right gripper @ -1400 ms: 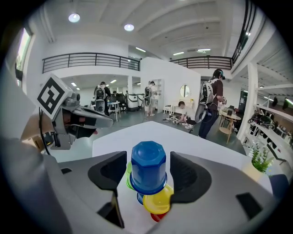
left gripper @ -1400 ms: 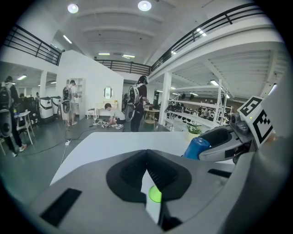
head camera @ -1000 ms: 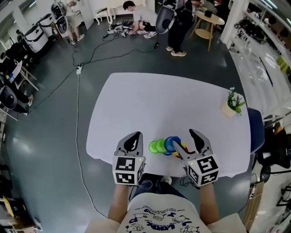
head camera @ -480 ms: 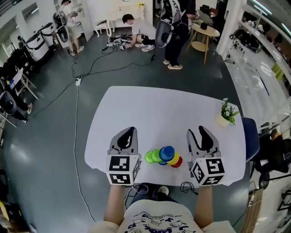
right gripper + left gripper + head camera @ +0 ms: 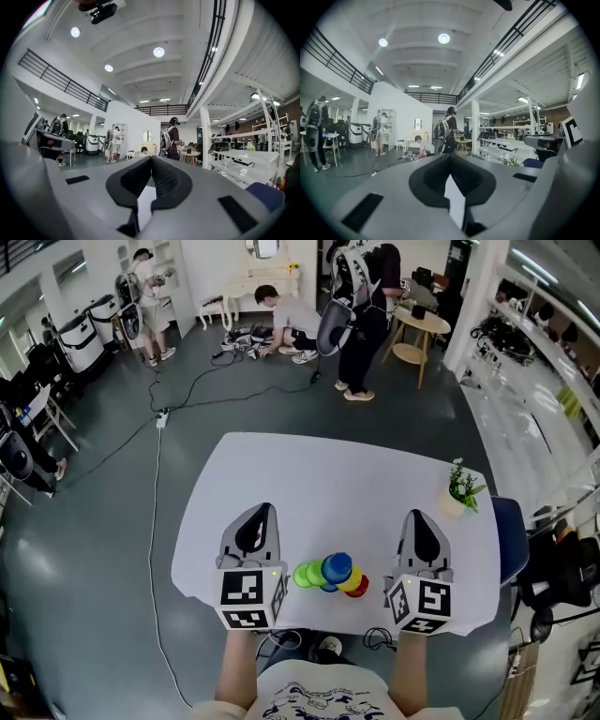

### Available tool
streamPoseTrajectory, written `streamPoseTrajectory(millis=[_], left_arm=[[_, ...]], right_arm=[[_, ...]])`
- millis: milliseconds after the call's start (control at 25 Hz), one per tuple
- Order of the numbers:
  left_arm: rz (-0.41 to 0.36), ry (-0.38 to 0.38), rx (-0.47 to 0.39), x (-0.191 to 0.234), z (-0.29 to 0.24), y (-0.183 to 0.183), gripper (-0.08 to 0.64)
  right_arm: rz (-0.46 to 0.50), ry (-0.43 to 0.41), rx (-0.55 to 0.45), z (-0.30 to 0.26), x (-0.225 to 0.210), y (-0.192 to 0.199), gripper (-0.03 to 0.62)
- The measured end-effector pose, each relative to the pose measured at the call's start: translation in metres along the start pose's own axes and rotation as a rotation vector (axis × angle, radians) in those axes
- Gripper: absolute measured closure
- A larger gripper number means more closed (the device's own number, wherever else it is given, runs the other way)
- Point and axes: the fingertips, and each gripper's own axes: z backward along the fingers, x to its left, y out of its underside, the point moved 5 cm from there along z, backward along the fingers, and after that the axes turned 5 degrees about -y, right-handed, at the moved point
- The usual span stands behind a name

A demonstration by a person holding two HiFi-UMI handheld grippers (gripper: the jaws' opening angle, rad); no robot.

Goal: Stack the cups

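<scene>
In the head view a stack of cups (image 5: 330, 574) lies on its side near the front edge of the white table (image 5: 319, 484): green at the left, blue in the middle, yellow and red at the right. My left gripper (image 5: 258, 512) is raised to the left of the cups, its jaws shut and empty. To the right of the cups my right gripper (image 5: 418, 517) is also lifted, shut on nothing. Both gripper views look level across the room, and the jaw tips of the left gripper (image 5: 450, 157) and right gripper (image 5: 151, 159) meet.
A small potted plant (image 5: 458, 488) stands at the table's right edge. A blue chair (image 5: 509, 535) sits just off the right side. Cables (image 5: 159, 465) trail over the floor to the left, and people (image 5: 361, 306) stand or crouch beyond the table's far side.
My right gripper has let go of the cups, drawn back to the right and closed. Both grippers now sit higher and apart from the stack.
</scene>
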Motion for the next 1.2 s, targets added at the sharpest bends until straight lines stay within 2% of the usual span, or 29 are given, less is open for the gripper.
streamPoseTrajectory(millis=[240,1200], left_arm=[[-0.009,-0.024,-0.005,-0.005,0.006,0.000,0.546],[0.018,-0.012,0.006,-0.010,0.005,0.002,0.546]], right_arm=[[-0.038,-0.001,-0.014,0.009,-0.003,0.002,0.577],[-0.052,-0.031,0.011,0.003,-0.004,0.008,0.578]])
